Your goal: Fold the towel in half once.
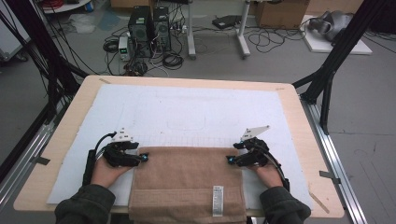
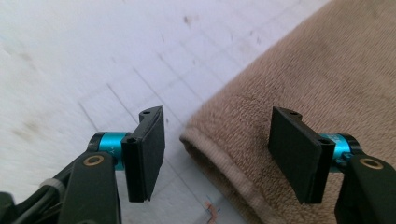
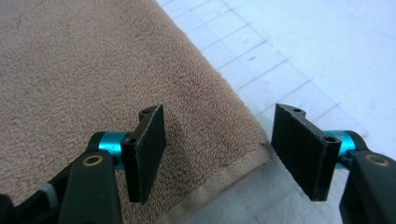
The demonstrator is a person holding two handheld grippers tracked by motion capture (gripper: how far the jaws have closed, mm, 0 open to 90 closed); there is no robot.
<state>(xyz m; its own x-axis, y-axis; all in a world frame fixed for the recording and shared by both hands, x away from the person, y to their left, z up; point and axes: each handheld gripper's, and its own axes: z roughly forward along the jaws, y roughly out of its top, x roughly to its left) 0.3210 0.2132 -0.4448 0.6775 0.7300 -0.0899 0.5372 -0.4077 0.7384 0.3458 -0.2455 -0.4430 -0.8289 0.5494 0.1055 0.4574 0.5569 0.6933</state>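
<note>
A folded tan towel (image 1: 187, 182) lies on the white mat (image 1: 196, 112) at the near edge of the table, with a white label (image 1: 217, 200) near its front. My left gripper (image 1: 145, 157) sits at the towel's far left corner, my right gripper (image 1: 229, 159) at its far right corner. In the left gripper view the left gripper (image 2: 219, 140) is open, and the towel's hemmed corner (image 2: 219, 154) lies between the jaws without touching the pads. In the right gripper view the right gripper (image 3: 217, 140) is open too, and the towel's corner (image 3: 224, 140) lies under the gap.
The mat covers most of a light wooden table (image 1: 299, 121). Black frame legs (image 1: 336, 56) stand at the right and left. On the floor behind are two computer towers (image 1: 149, 30), loose cables and a cardboard box (image 1: 280, 13).
</note>
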